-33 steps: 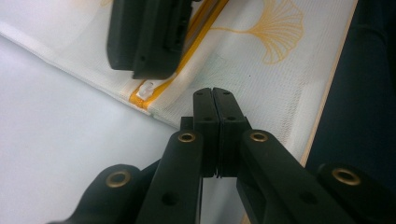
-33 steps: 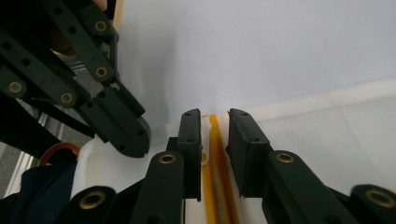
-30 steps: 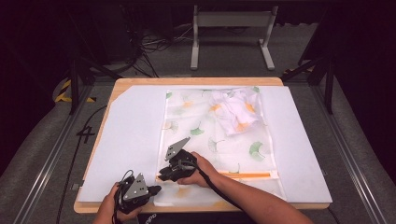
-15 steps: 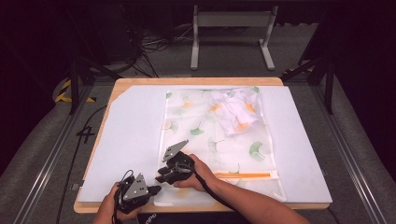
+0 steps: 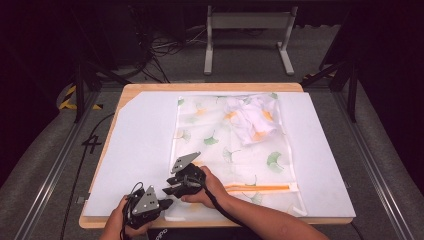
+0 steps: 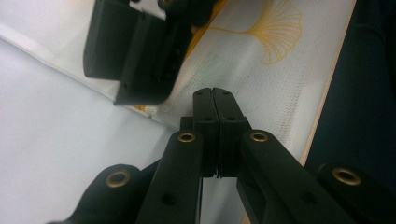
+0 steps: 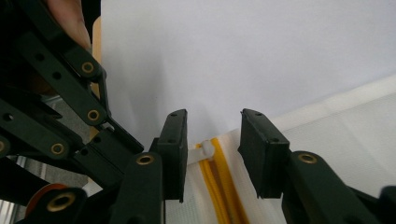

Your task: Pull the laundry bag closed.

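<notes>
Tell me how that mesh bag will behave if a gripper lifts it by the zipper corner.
The mesh bag lies flat and thin, so it would probably droop rather than hold shape. The bundled cloth inside at the far end may slide and drag that end down. The fine mesh looks light; the zipper edge seems the firmest hold.

A lab or recording studio, not a home: the wooden table (image 5: 210,87) under a white sheet (image 5: 135,150) stands in dark surrounds, with tangled cables (image 5: 165,47) at eleven o'clock, a metal stand (image 5: 247,30) at twelve, and aluminium rails (image 5: 45,175) flanking it.
</notes>
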A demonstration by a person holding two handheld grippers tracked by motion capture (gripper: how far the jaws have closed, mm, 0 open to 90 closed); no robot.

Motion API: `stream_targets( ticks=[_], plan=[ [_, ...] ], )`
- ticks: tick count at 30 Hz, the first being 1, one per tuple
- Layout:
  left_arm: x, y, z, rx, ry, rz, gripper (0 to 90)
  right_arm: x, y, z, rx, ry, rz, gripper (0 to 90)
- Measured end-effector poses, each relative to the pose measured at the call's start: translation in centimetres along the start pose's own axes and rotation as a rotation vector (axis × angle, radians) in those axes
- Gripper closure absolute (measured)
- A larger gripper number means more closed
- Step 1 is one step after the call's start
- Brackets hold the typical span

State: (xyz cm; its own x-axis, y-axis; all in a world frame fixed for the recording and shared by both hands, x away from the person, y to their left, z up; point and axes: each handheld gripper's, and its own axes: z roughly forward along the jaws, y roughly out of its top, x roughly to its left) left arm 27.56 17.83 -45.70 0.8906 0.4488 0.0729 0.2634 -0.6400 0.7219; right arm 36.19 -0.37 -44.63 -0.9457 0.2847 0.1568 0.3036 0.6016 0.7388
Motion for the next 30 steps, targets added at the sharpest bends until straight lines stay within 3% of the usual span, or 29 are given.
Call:
stream_targets(
  ticks=[4, 9, 13, 24, 28, 30],
  plan=[
    [0.0, 0.0, 0.0, 0.001, 0.0, 0.0, 89.0, 0.5, -0.2, 0.2, 0.011, -0.049, -0.028, 62.8],
    [0.0, 0.0, 0.0, 0.001, -0.002, 0.001, 88.9, 0.3, -0.5, -0.1, 0.028, -0.053, -0.039, 66.9],
    [0.0, 0.0, 0.0, 0.001, -0.004, 0.0, 88.8, 0.1, -0.8, -0.3, 0.023, -0.014, -0.056, 82.3],
    [0.1, 0.0, 0.0, 0.0, -0.006, -0.001, 88.9, -1.4, -1.0, -0.7, 0.022, 0.088, 0.029, 85.0],
    [0.1, 0.0, 0.0, 0.001, -0.006, -0.002, 88.8, -1.2, -0.9, -0.7, 0.04, 0.092, 0.005, 85.4],
    [0.0, 0.2, 0.0, 0.008, 0.014, 0.011, 86.5, -1.2, -0.8, -0.8, 0.032, 0.097, 0.01, 85.5]
  ],
)
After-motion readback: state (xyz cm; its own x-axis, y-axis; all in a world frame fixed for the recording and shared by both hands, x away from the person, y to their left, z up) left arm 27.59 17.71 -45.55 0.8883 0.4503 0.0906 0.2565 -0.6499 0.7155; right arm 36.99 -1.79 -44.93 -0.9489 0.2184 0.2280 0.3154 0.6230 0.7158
